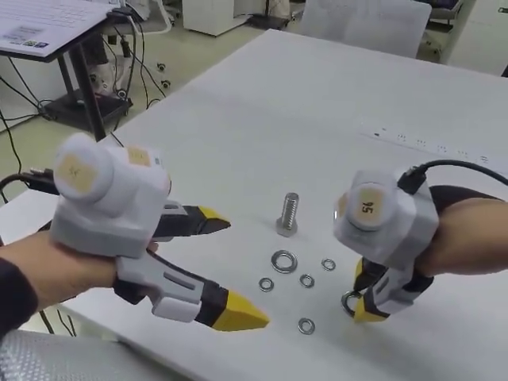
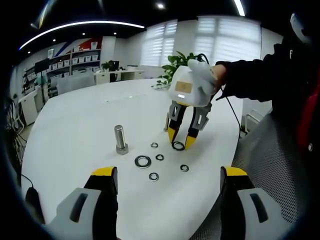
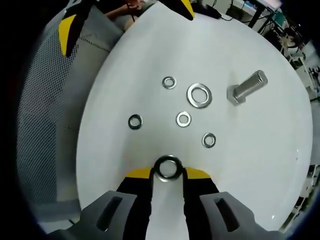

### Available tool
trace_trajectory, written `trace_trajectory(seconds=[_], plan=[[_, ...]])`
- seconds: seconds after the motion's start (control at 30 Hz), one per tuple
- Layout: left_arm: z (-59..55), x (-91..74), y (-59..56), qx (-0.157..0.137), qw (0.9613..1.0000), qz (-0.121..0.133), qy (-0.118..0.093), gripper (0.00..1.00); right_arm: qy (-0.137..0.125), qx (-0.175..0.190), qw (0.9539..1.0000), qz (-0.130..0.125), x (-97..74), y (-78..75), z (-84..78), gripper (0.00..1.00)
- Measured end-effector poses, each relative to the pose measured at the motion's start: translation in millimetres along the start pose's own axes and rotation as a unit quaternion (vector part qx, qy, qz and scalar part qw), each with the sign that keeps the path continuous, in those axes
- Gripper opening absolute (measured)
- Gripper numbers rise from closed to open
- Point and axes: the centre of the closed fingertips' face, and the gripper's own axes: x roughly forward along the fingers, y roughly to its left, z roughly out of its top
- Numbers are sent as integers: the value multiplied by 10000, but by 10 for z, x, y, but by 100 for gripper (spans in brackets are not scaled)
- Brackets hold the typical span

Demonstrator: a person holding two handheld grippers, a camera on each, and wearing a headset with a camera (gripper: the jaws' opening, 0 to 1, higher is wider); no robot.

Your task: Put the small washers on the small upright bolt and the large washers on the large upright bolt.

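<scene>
right tongs (image 3: 167,174): clamped on a washer (image 3: 167,167), pinched right at the yellow tips; low over the white table (image 1: 238,119), can't tell if touching it
left tongs (image 2: 168,172): wide open, nothing between the jaws; hanging off to the side, well apart from the loose washers
big bolt (image 1: 288,214): standing upright on its head, mid-table
big washer (image 1: 283,260): lying flat, just in front of the big bolt
small washers (image 1: 306,280): four, flat and scattered round the big washer; nearest ones close to the right tongs
</scene>
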Motion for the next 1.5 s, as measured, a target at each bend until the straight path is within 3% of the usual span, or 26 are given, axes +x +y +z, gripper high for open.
trace_trajectory(seconds=[0.83,1.17,1.5], plan=[[56,-76,-40,124,9997,-36,-193,83,262,140,9995,-61,-8,27,29,22],[88,-83,-41,147,9995,-52,-274,83,-18,200,9998,-65,-314,-23,206,22],[127,-79,-16,155,9993,23,-340,83,-298,175,9989,-302,-648,-164,407,22]])
